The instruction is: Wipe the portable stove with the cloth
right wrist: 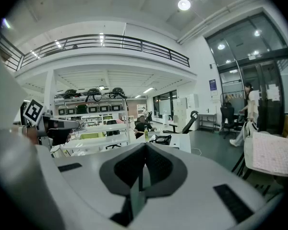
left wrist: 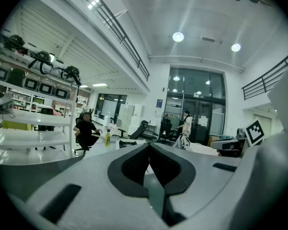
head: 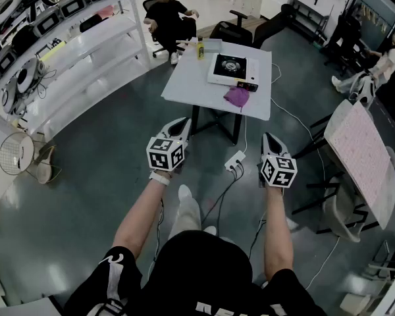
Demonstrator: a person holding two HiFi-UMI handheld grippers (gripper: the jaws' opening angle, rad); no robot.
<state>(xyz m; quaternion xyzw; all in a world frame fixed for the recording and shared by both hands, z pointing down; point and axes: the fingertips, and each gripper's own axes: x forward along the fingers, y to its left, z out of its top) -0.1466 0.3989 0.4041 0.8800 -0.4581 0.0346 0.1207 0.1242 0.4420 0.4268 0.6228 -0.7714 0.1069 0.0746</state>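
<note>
The portable stove (head: pixel 232 69) is white with a black top and lies on a white table (head: pixel 184 84) well ahead of me. A purple cloth (head: pixel 237 96) lies crumpled on the table just in front of the stove. Both grippers hang over the floor, short of the table and touching nothing. My left gripper (head: pixel 184 124) is shut and empty, its pads meeting in the left gripper view (left wrist: pixel 149 147). My right gripper (head: pixel 268 137) is shut and empty too (right wrist: pixel 145 145). In the right gripper view the stove (right wrist: pixel 162 139) shows far off beyond the tips.
A yellow bottle (head: pixel 200 48) stands at the table's far edge. A person sits on a chair (head: pixel 171 15) behind the table, and an empty office chair (head: pixel 240 28) stands beside it. A power strip (head: pixel 235 160) with cables lies on the floor. Shelves (head: pixel 85 45) run along the left; a pink-patterned board (head: pixel 365 157) is at the right.
</note>
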